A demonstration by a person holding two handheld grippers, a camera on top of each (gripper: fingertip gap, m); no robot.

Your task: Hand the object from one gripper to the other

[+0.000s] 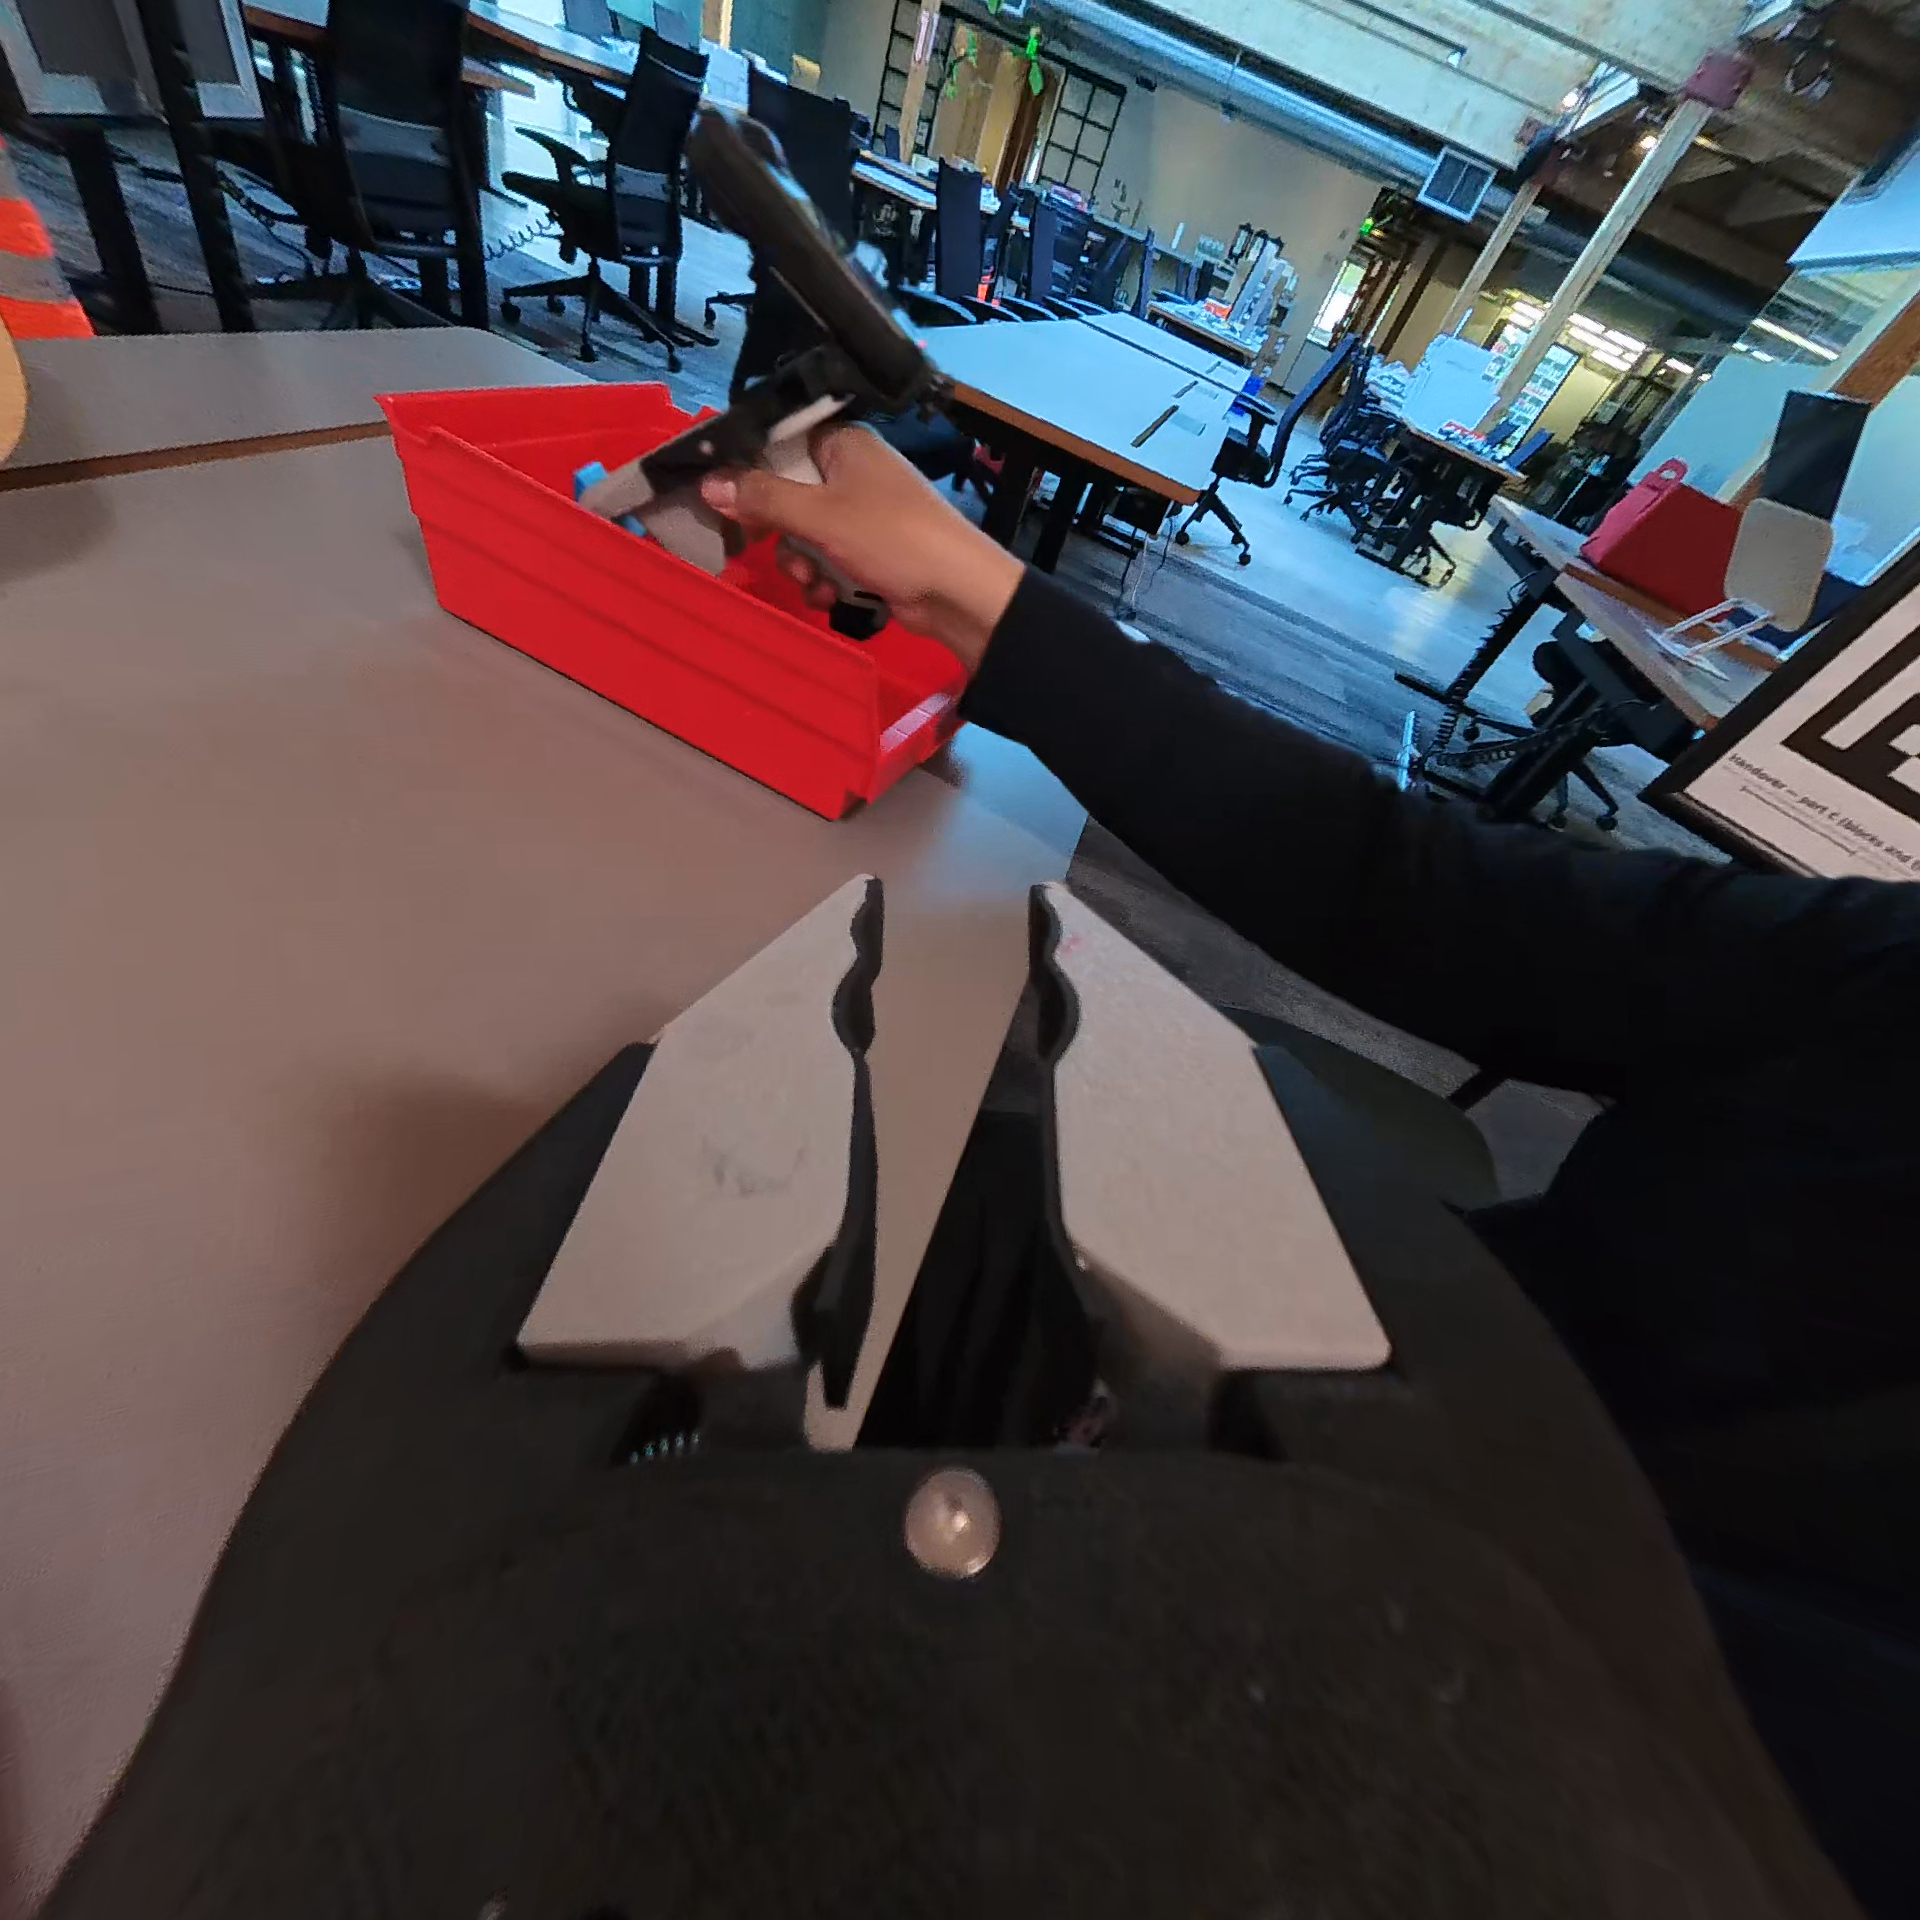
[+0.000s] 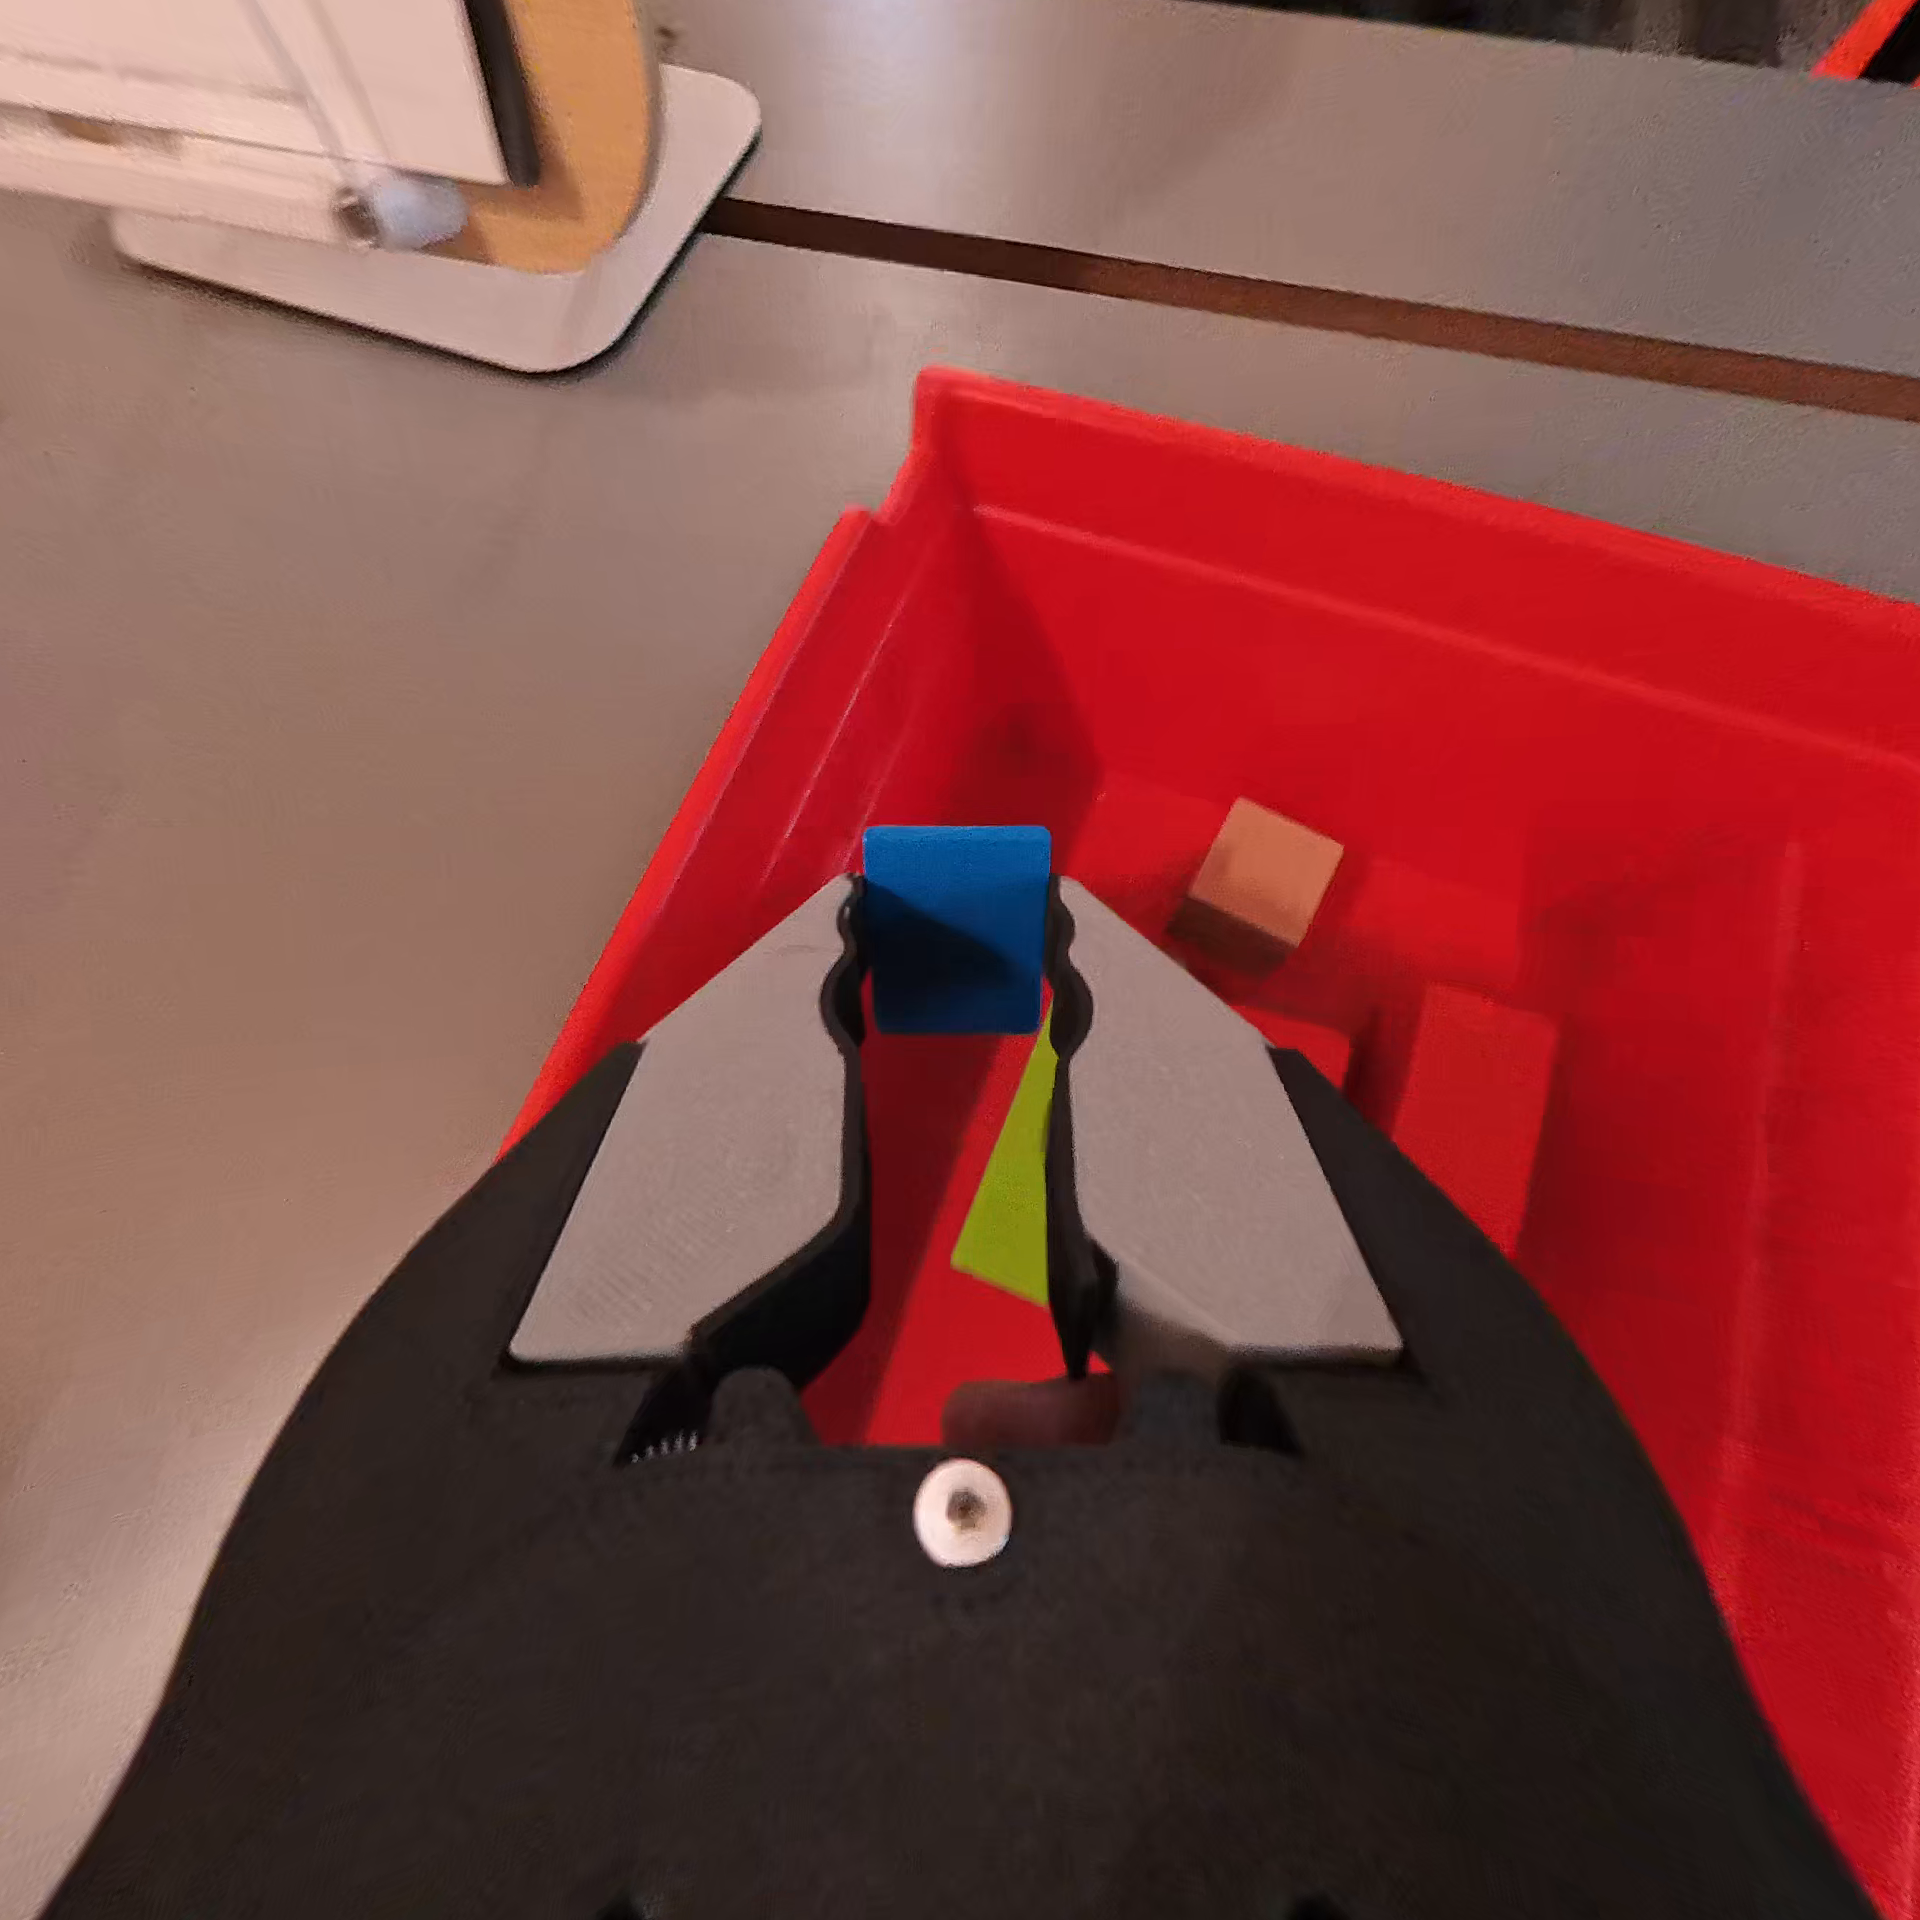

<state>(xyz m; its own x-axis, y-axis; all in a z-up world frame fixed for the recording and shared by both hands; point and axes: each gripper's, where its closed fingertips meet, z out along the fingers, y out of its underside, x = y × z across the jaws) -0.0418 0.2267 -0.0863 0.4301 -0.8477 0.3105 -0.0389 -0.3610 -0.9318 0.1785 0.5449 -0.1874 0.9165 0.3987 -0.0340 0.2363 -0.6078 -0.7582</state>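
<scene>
My right gripper (image 2: 954, 904) is shut on a blue block (image 2: 954, 925), held between its fingertips over the near left corner of the red bin (image 2: 1351, 623). In the left wrist view the right gripper (image 1: 623, 499) reaches into the red bin (image 1: 623, 623), held by a hand (image 1: 883, 520), with the blue block (image 1: 590, 480) at its tips. My left gripper (image 1: 954, 914) is open and empty, low over the grey table (image 1: 260, 831), well short of the bin.
The bin also holds a tan cube (image 2: 1262, 878), a lime green piece (image 2: 1013, 1195), a red block (image 2: 1470, 1101) and a dark brown piece (image 2: 1029, 1408). A white stand base (image 2: 468, 281) sits at the far left. A marker board (image 1: 1829, 727) stands on the right. The gap from one gripper's tips to the other's is roughly 40 cm.
</scene>
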